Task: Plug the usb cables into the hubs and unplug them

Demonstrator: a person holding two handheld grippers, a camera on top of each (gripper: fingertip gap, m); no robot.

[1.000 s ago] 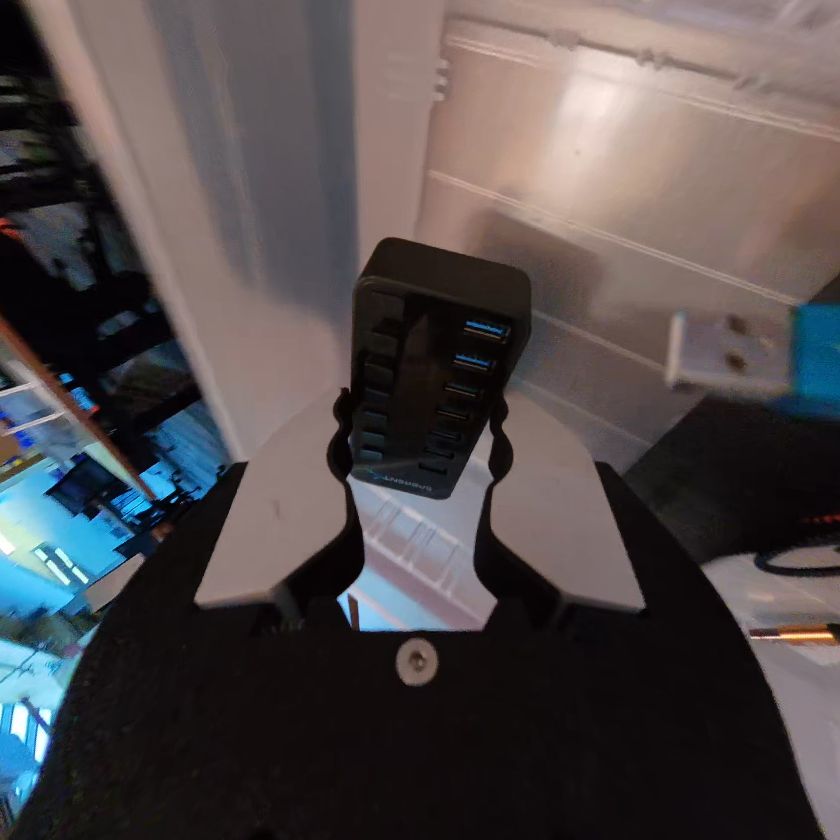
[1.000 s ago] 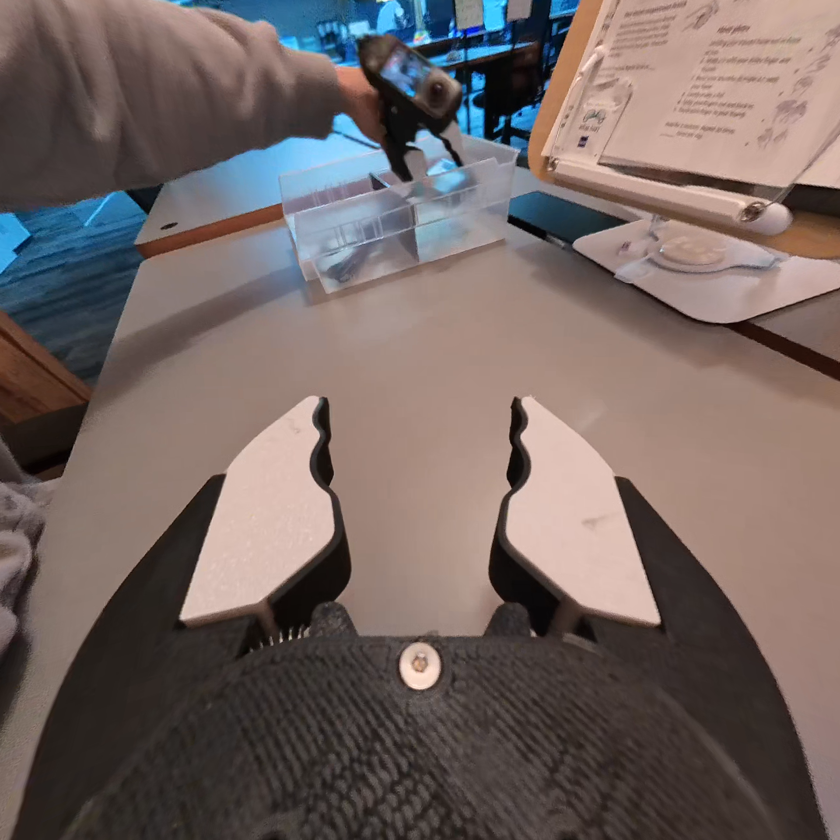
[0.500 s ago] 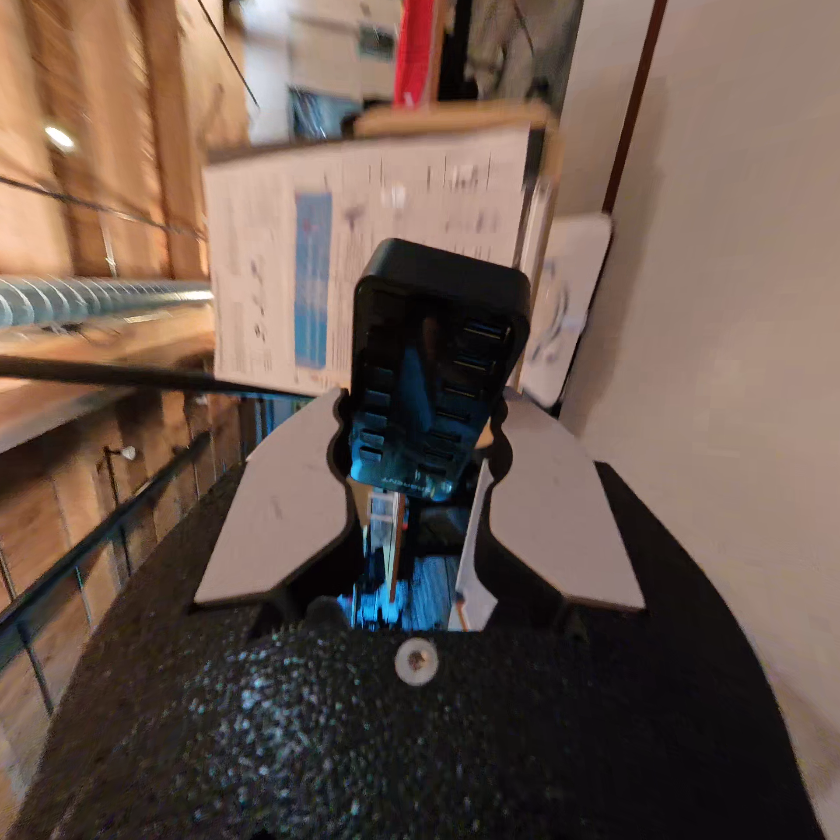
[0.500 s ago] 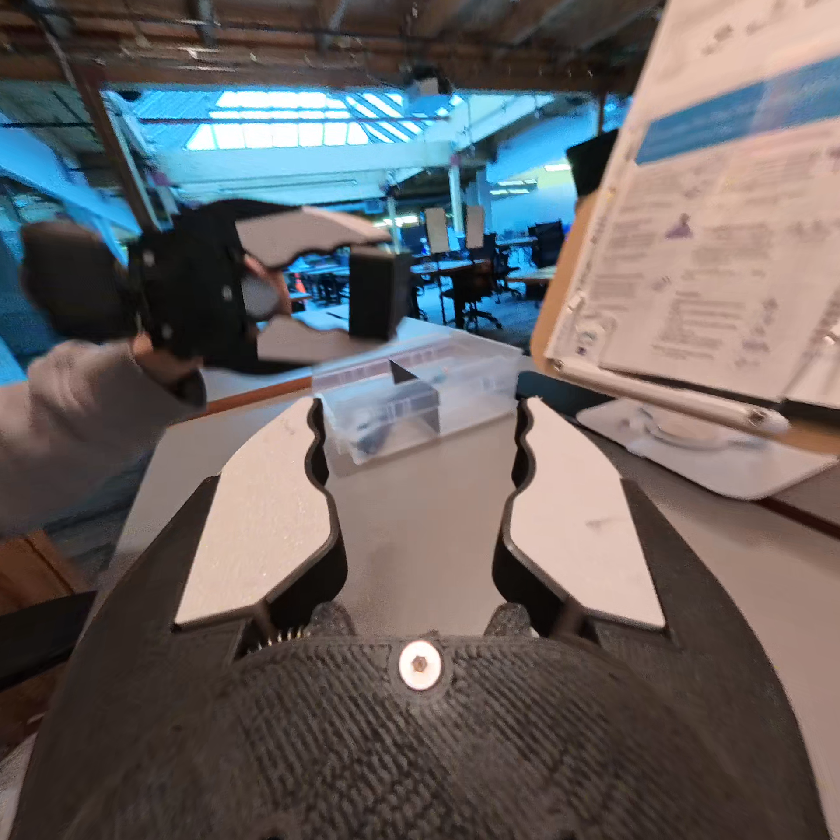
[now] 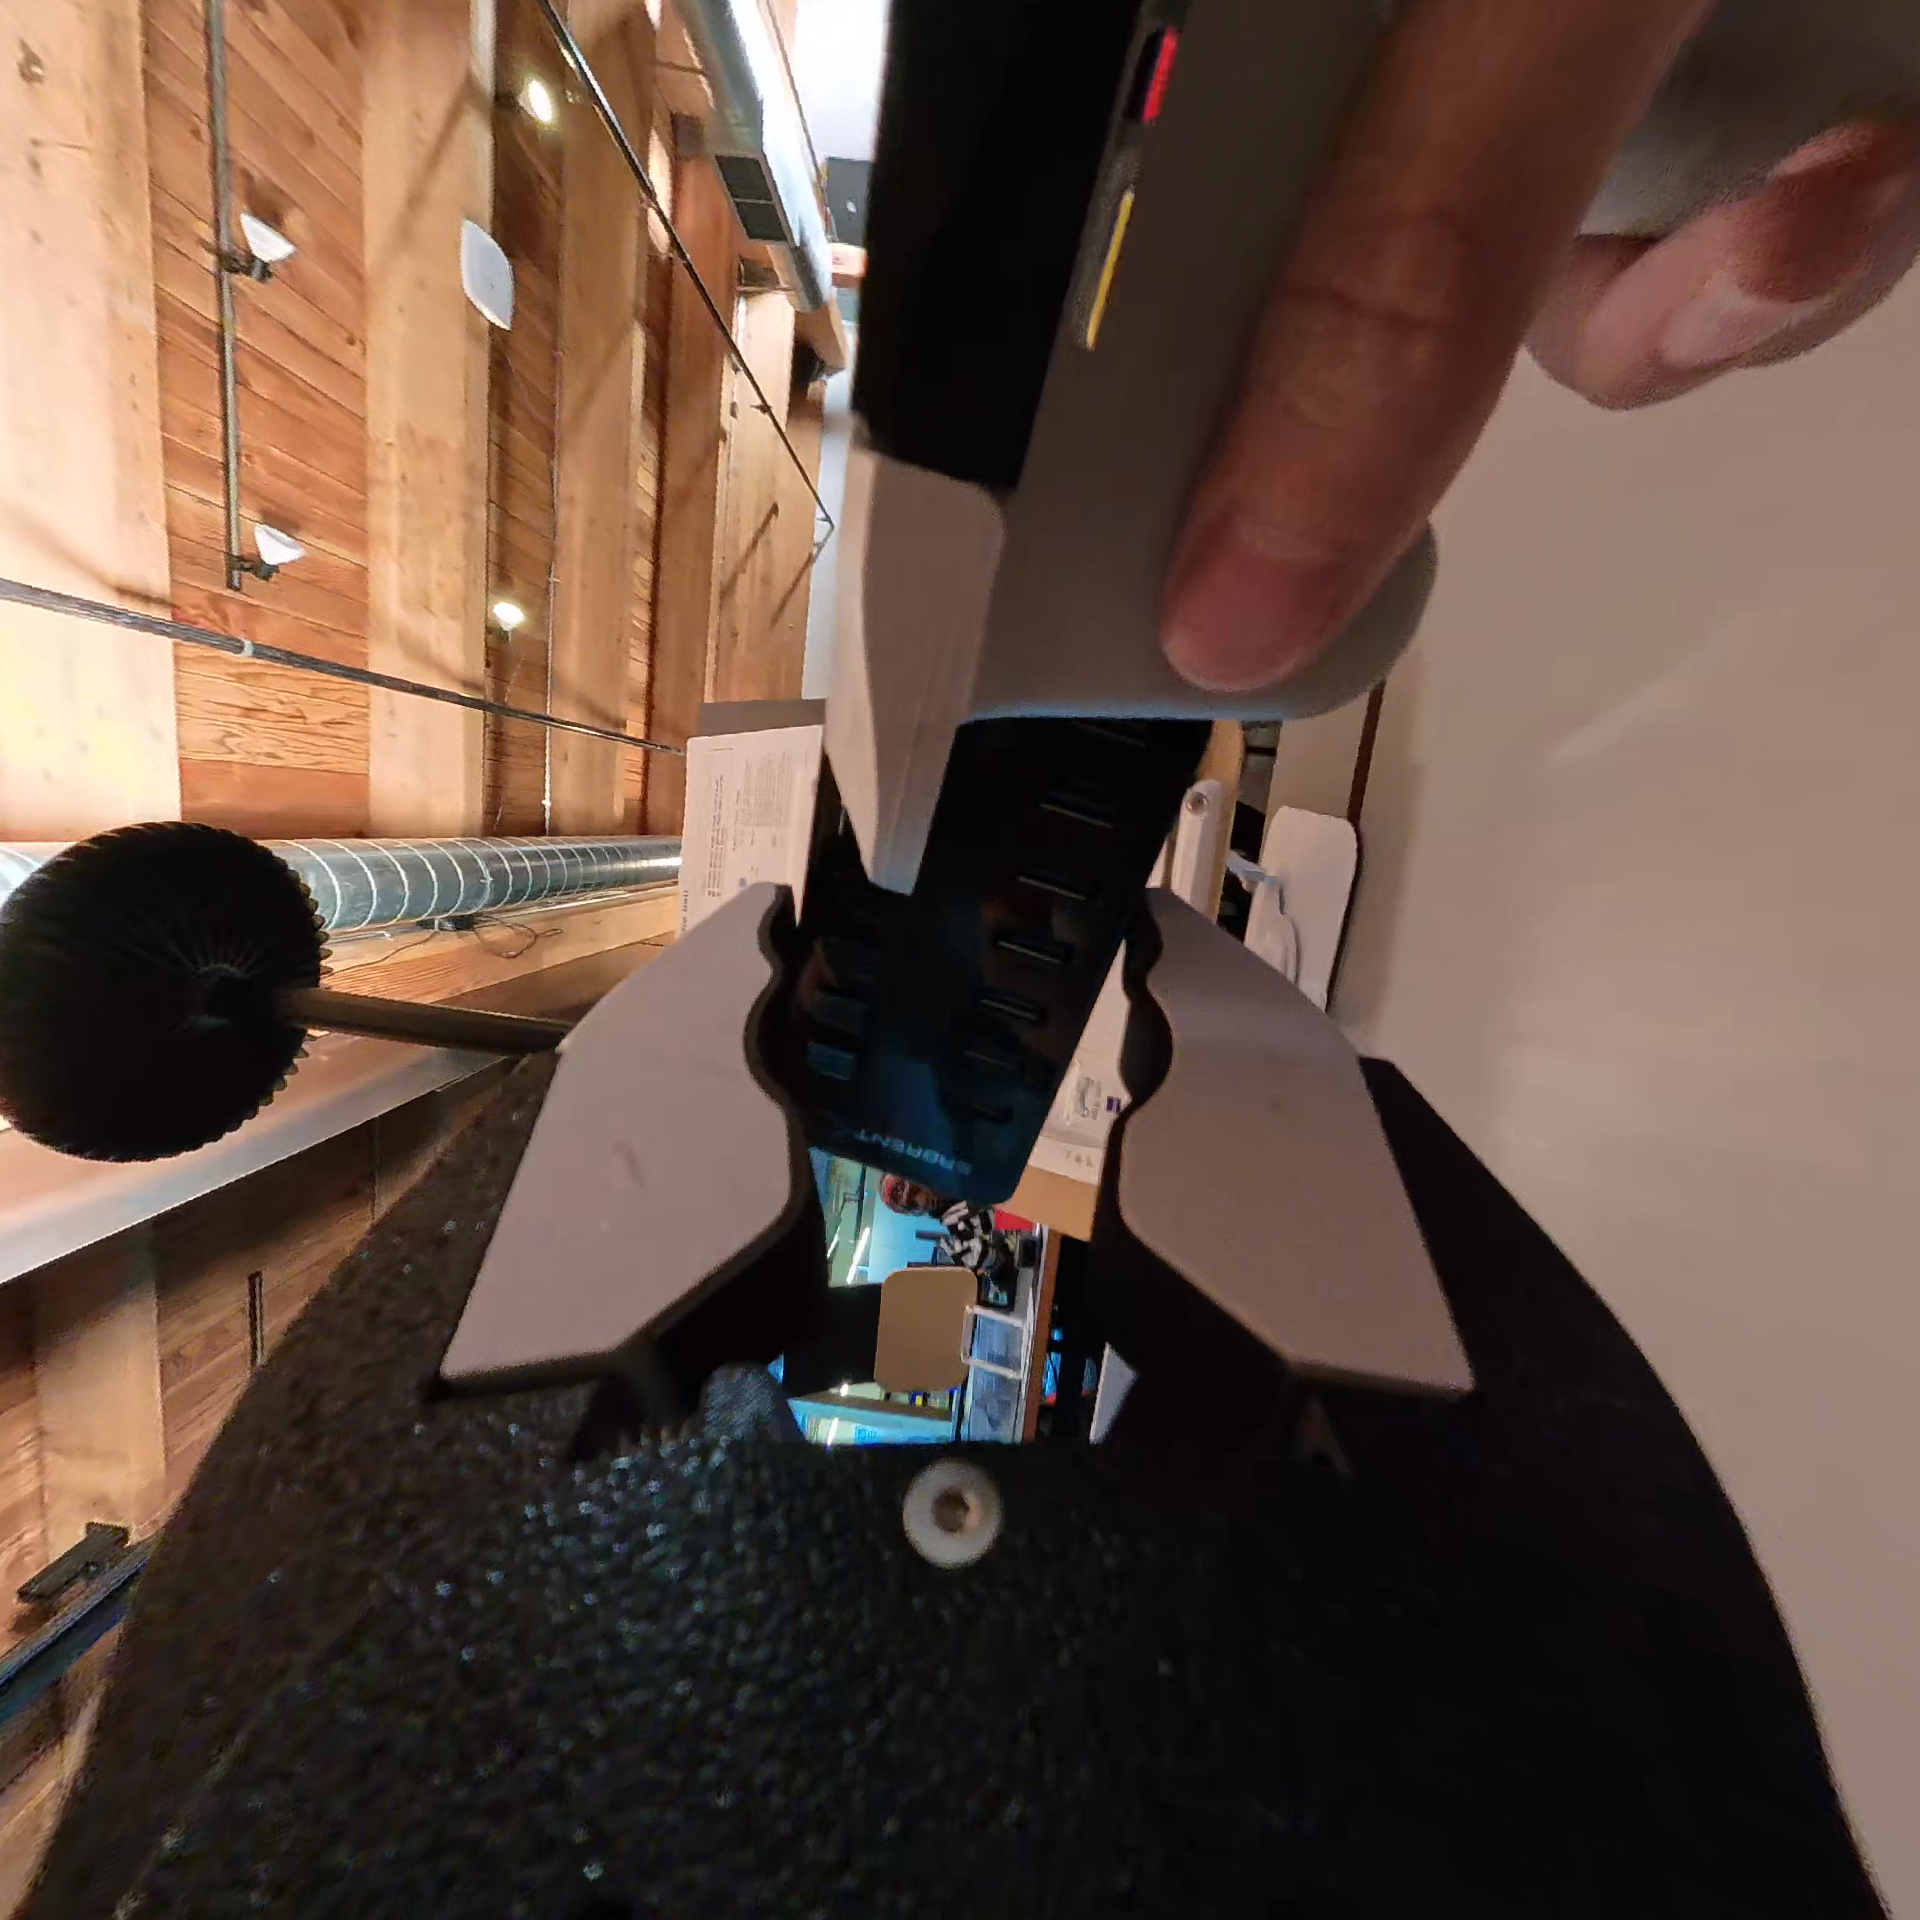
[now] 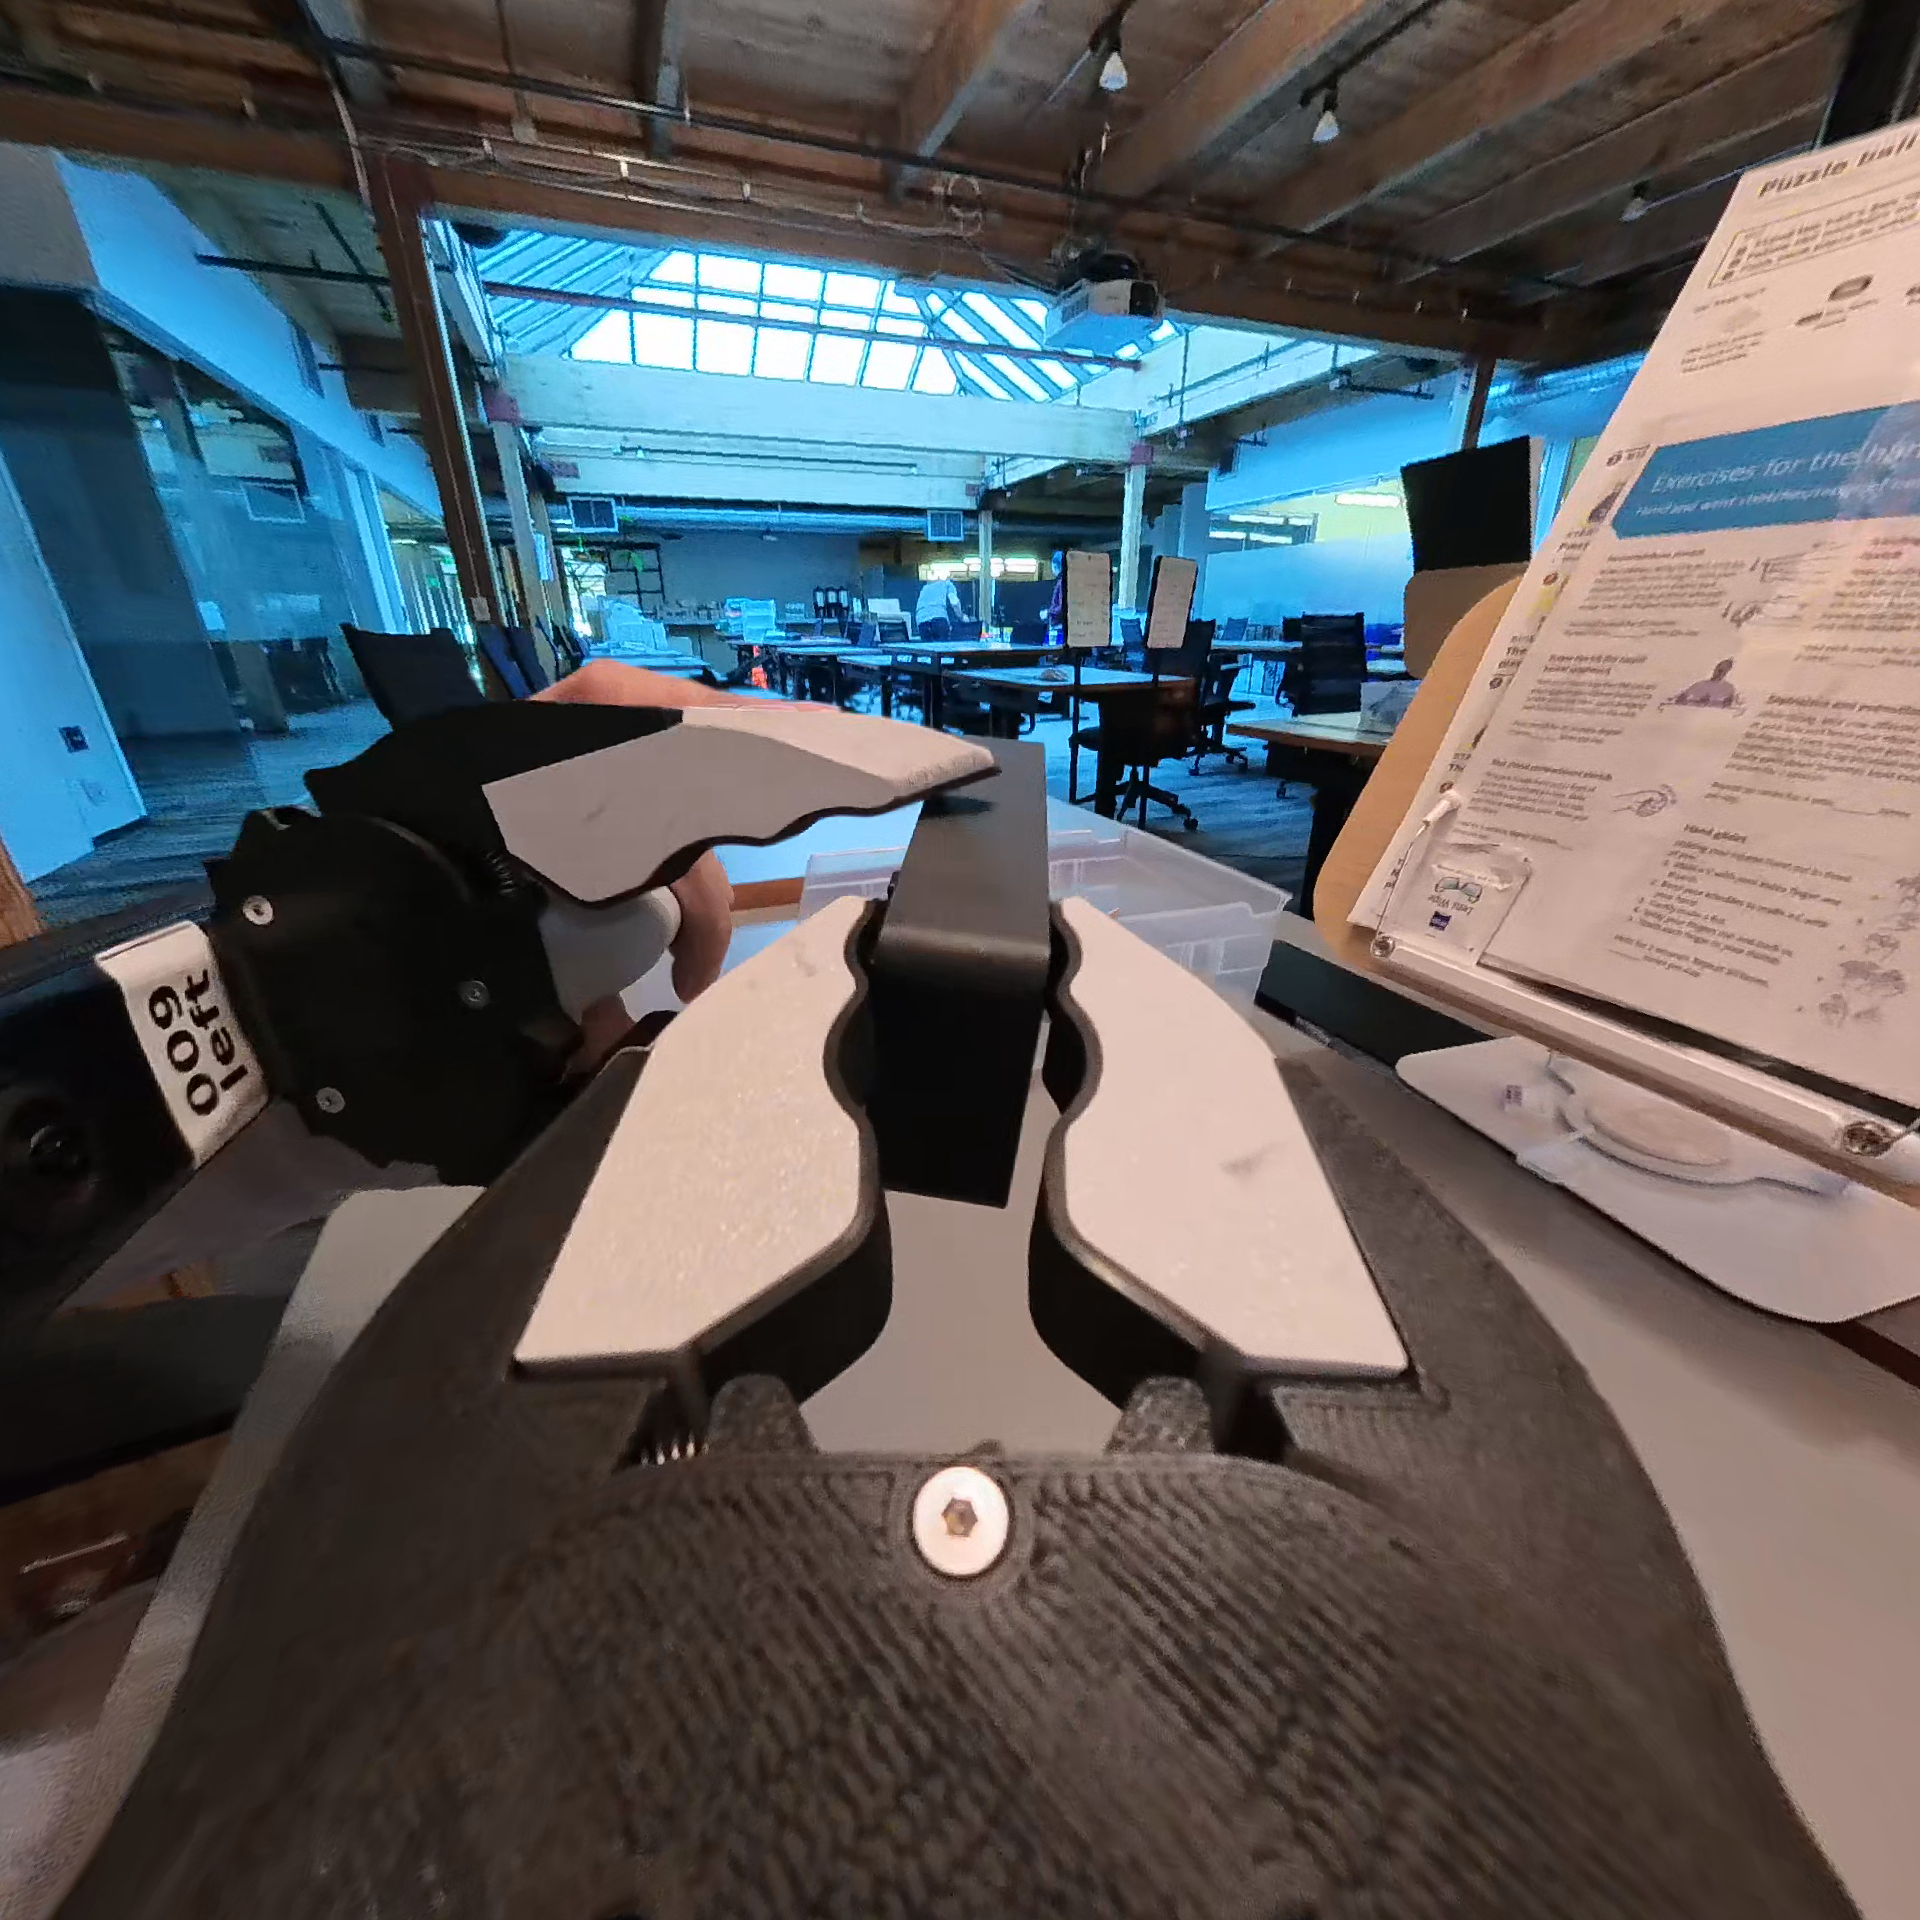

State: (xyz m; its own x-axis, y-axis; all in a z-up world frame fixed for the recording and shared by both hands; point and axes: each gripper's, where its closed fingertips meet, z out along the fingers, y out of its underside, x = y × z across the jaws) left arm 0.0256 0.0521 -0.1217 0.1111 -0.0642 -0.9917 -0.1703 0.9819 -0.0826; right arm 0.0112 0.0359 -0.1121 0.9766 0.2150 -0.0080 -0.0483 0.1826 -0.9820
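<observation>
A black USB hub (image 5: 935,997) with rows of ports is held in the air between both grippers. My left gripper (image 5: 951,997) is shut on its lower part. In the right wrist view the hub (image 6: 961,997) stands upright between the pads of my right gripper (image 6: 956,997), which is shut on its near end. The left gripper (image 6: 665,800) reaches in from the left, turned on its side, its upper finger on the hub's top. In the left wrist view the right gripper's finger (image 5: 914,644) and a person's hand (image 5: 1351,364) cover the hub's far end. No cable is in view.
A clear plastic box (image 6: 1143,883) stands on the grey table (image 6: 1558,1455) behind the hub. A wooden stand with printed sheets (image 6: 1662,779) on a white base (image 6: 1662,1195) is at the right. A black ribbed knob (image 5: 156,987) sticks out left of the left gripper.
My left gripper lifted the hub from the box and carried it over to the right gripper. The right gripper tilted up from the table and shut on the hub's other end.
</observation>
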